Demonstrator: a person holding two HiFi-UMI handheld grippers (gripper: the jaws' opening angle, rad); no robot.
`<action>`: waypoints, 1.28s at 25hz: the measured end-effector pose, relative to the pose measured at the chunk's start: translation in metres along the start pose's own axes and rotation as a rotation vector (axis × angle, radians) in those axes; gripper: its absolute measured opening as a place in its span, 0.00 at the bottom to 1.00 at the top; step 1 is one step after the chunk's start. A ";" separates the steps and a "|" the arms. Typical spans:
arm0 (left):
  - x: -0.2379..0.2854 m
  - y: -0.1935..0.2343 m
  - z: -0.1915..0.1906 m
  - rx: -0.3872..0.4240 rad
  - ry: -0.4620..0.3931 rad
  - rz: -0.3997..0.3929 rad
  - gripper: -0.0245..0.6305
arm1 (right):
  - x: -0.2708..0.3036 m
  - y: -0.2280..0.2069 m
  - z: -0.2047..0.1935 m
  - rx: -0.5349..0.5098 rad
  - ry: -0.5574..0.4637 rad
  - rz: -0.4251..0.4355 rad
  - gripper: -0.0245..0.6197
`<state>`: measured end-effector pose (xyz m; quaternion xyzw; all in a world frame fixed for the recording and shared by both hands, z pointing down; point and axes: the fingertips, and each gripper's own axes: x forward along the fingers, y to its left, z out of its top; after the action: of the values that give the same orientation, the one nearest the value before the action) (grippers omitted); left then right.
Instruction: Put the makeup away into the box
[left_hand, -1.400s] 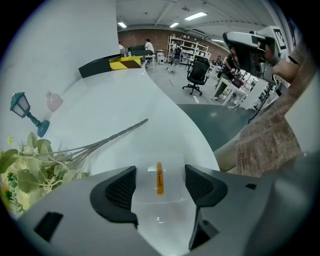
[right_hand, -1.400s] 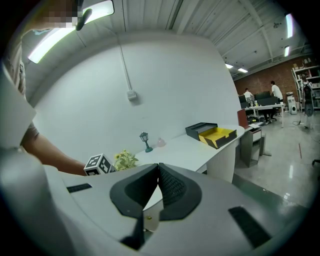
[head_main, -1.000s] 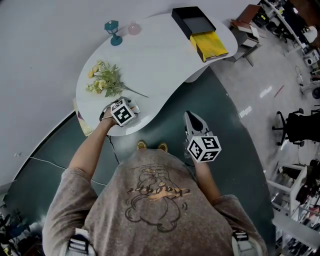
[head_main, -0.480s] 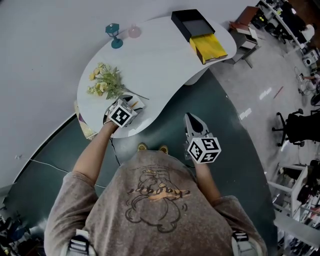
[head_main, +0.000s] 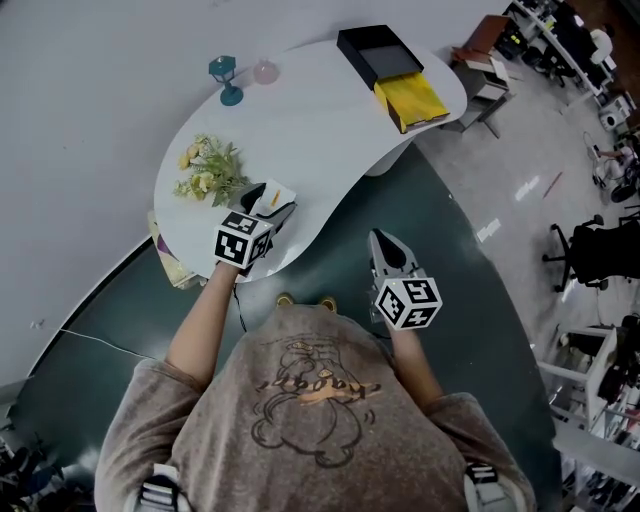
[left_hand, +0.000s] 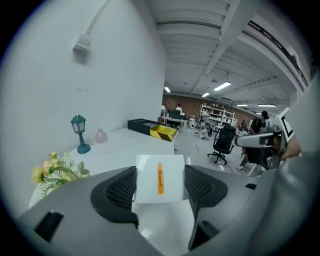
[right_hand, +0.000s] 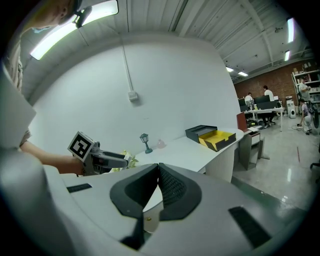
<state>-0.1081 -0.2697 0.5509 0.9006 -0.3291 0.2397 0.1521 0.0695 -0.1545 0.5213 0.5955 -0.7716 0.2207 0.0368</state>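
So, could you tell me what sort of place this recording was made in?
Most likely a big open-plan workshop or lab: bare ceiling beams with strip lights, shelving racks and an office chair, plus a curved white table staged against a plain wall.

The broad middle of the white table (head_main: 330, 120) lay bare, an open lane running to the black box (head_main: 378, 50) and its yellow tray (head_main: 412, 98) at the far end. Flowers (head_main: 208, 170) crowded the near left edge, just beside the left gripper (head_main: 270, 205) clamping a white packet (left_hand: 160, 172). A small lamp (head_main: 226, 78) and a pink bottle (head_main: 265, 72) stood by the wall-side edge, clear of that lane.
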 end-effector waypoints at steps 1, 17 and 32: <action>-0.003 -0.002 0.005 -0.009 -0.023 0.005 0.52 | -0.001 0.000 0.001 -0.001 -0.003 -0.003 0.04; -0.027 -0.045 0.036 -0.012 -0.183 -0.047 0.52 | -0.031 -0.003 0.006 0.009 -0.062 -0.115 0.04; 0.001 -0.065 0.052 0.110 -0.183 -0.162 0.52 | -0.050 -0.019 -0.006 0.045 -0.111 -0.261 0.04</action>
<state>-0.0474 -0.2450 0.5000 0.9493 -0.2542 0.1613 0.0904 0.1008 -0.1114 0.5164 0.7028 -0.6832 0.1980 0.0090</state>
